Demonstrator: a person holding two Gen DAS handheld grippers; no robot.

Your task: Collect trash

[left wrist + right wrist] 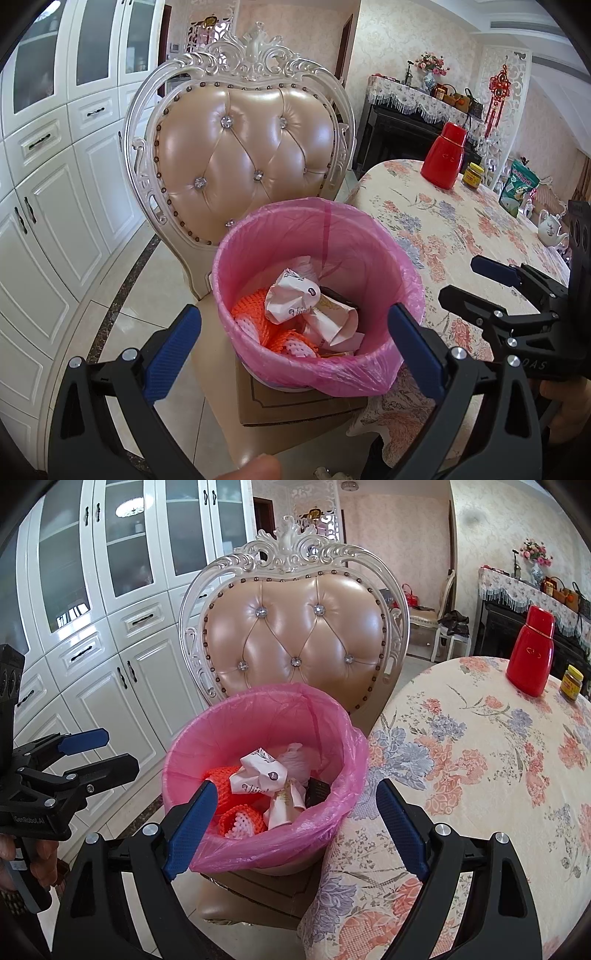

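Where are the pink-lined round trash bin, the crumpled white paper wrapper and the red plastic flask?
Pink-lined round trash bin [402, 280]: left wrist view, right rim of the liner.
Crumpled white paper wrapper [291, 301]: left wrist view, middle of the wad.
Red plastic flask [529, 664]: right wrist view, body below the cap.
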